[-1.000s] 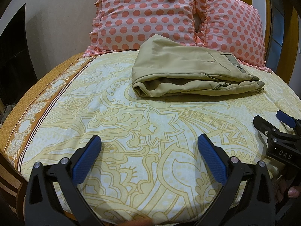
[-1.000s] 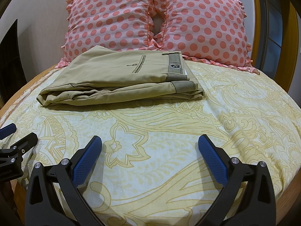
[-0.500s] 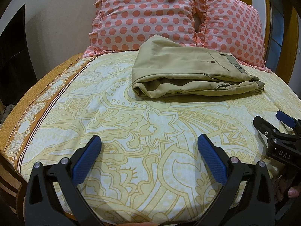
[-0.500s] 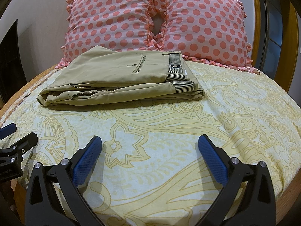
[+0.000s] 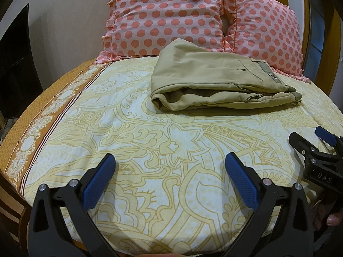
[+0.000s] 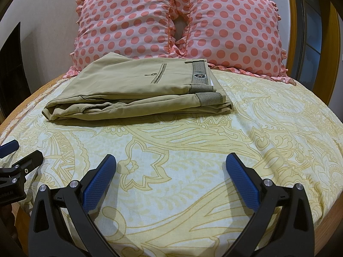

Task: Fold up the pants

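Observation:
Khaki pants (image 5: 214, 81) lie folded in a flat stack on the bed, near the pillows; the right wrist view shows them (image 6: 137, 90) with the striped waistband on the right. My left gripper (image 5: 169, 165) is open and empty, low over the bed's near edge, well short of the pants. My right gripper (image 6: 170, 165) is open and empty, also near the front edge. Each gripper shows at the side of the other's view: the right one (image 5: 308, 141), the left one (image 6: 19, 154).
Two pink polka-dot pillows (image 6: 178, 21) stand behind the pants against the wall. The yellow patterned bedsheet (image 5: 171, 141) covers the bed, with an orange border (image 5: 27, 128) at its left edge. A wooden frame (image 6: 334, 42) rises at the right.

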The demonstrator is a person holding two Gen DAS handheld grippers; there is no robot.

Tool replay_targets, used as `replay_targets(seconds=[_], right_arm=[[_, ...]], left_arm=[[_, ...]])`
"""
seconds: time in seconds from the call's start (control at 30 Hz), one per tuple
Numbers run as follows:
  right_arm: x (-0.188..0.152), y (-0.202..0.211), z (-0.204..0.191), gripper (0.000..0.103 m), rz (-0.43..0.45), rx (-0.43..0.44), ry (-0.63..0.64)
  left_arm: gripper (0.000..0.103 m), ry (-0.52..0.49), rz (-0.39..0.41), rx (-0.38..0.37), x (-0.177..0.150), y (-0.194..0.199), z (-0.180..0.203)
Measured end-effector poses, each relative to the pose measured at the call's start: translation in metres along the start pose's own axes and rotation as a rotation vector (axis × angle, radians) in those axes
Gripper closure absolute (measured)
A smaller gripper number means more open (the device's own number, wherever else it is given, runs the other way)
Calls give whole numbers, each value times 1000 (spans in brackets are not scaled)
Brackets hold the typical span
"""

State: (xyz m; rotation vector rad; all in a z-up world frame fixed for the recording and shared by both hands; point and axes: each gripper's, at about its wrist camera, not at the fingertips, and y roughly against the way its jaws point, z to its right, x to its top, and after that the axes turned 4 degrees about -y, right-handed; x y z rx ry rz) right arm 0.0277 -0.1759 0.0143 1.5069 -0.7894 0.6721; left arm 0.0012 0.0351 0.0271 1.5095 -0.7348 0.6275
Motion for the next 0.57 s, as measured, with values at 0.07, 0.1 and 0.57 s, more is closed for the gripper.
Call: replay_targets(seconds=[0.07,0.1,0.57], right_arm=[[0,0,0,1,0,0,0],[0,0,0,1,0,0,0],[0,0,0,1,0,0,0]], left_arm=[[2,0,-1,1,0,0,0],[2,1,-1,2,0,0,0],[2,1,-3,2,0,0,-2]])
